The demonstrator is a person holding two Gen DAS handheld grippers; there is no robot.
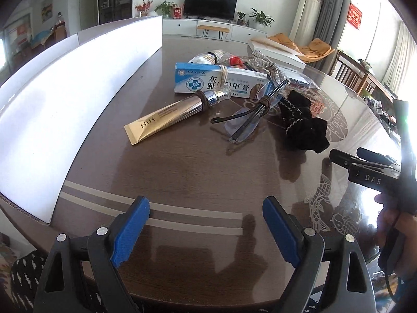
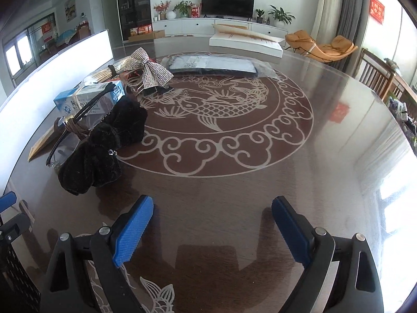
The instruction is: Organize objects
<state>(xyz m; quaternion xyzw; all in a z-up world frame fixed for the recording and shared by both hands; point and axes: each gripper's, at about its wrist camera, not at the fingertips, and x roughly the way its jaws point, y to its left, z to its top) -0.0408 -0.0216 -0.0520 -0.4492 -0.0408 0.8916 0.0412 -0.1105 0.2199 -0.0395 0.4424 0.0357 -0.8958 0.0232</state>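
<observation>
Clutter being seen heaped on bench [image 1: 182, 172]: gold tube [image 1: 166, 120], light, soft, best pinched mid-body; glasses [image 1: 247, 120] fragile, taken by frame; black scrunchie [image 2: 101, 143] squashy. Left gripper [image 1: 206, 230], right gripper [image 2: 212, 232] fingers being held wide, empty

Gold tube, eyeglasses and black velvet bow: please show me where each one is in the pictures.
gold tube [image 1: 156, 124], left wrist view, on its flat gold body.
eyeglasses [image 1: 242, 126], left wrist view, on the near lens.
black velvet bow [image 2: 104, 143], right wrist view, on its middle.
</observation>
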